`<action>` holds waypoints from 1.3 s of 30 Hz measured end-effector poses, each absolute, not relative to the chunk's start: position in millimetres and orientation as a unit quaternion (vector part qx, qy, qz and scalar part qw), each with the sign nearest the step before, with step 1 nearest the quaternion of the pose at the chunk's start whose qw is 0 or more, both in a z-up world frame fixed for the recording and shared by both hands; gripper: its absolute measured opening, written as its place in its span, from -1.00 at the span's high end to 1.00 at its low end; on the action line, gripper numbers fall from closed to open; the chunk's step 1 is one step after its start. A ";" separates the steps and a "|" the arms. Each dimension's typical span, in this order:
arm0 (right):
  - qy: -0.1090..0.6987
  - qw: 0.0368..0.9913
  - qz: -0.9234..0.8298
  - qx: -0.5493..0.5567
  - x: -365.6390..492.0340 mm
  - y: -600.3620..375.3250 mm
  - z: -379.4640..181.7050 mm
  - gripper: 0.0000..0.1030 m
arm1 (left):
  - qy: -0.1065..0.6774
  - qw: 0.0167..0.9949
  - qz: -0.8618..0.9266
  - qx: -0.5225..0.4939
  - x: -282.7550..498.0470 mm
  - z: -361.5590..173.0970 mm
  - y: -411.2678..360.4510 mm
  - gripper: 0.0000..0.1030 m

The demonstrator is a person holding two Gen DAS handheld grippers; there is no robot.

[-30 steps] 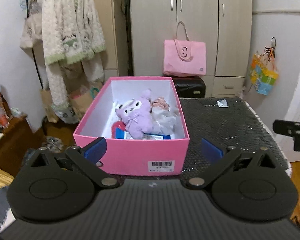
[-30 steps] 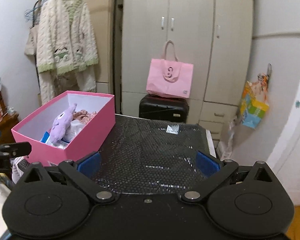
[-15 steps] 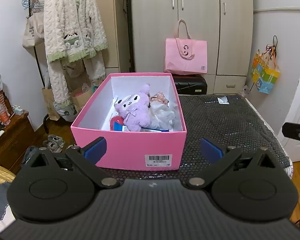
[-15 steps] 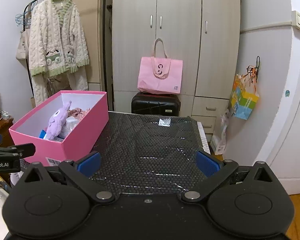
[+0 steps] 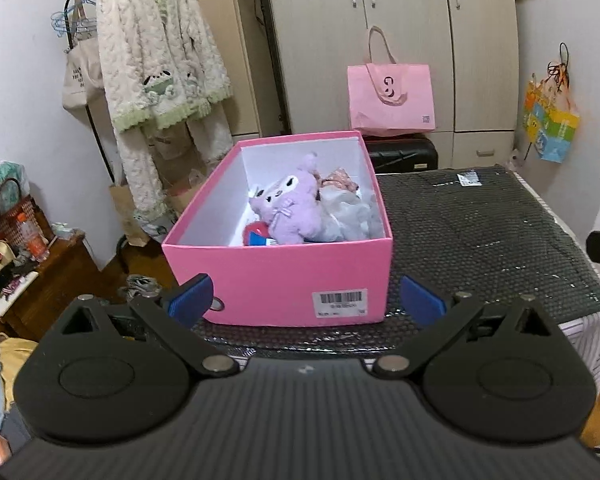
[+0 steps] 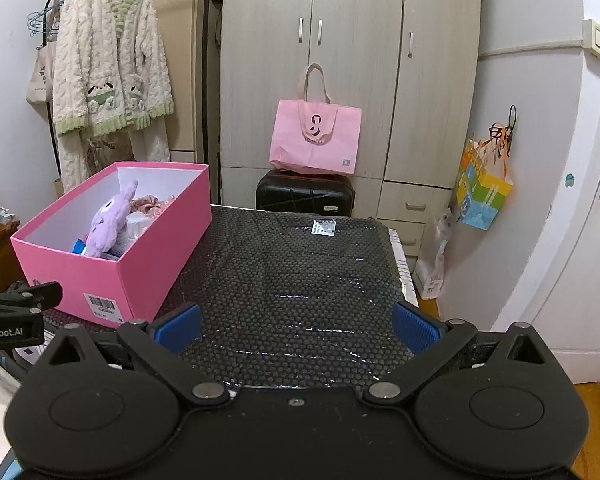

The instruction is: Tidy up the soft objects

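Left wrist view: left gripper (image 5: pixel 305 295) gapes empty before the pink box (image 5: pixel 278 276); toys look stowed, so probably retreat next.

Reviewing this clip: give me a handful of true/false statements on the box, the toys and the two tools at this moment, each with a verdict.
1. The purple plush toy lies inside the pink box. True.
2. The left tool is clamped on the plush toy. False: it is open and holds nothing, in front of the box.
3. The box has a lid on it. False: it is open on top, with its contents showing.
4. The right tool is open above the black mat. True.
5. A barcode label is on the near end of the box. True.
6. The box stands on the floor. False: it rests on the black mat.
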State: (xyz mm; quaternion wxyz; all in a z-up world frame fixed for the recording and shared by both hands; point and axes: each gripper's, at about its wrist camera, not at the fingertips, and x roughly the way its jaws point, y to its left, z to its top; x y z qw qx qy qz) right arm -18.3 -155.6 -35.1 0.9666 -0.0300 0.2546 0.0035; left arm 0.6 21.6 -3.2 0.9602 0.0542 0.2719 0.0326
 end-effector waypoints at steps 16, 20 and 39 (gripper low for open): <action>0.242 0.970 -0.003 -0.030 -31.5 -158.7 -34.4 -1.00 | 0.271 0.962 0.023 0.036 -9.0 -0.4 18.9 -0.98; 0.239 0.971 -0.003 -0.026 -32.7 -160.4 -34.7 -1.00 | 0.272 0.962 0.023 0.034 -10.2 -0.2 18.9 -0.98; 0.232 0.972 -0.014 -0.027 -30.9 -162.0 -39.0 -1.00 | 0.265 0.963 0.029 0.037 -15.1 -1.1 17.1 -1.00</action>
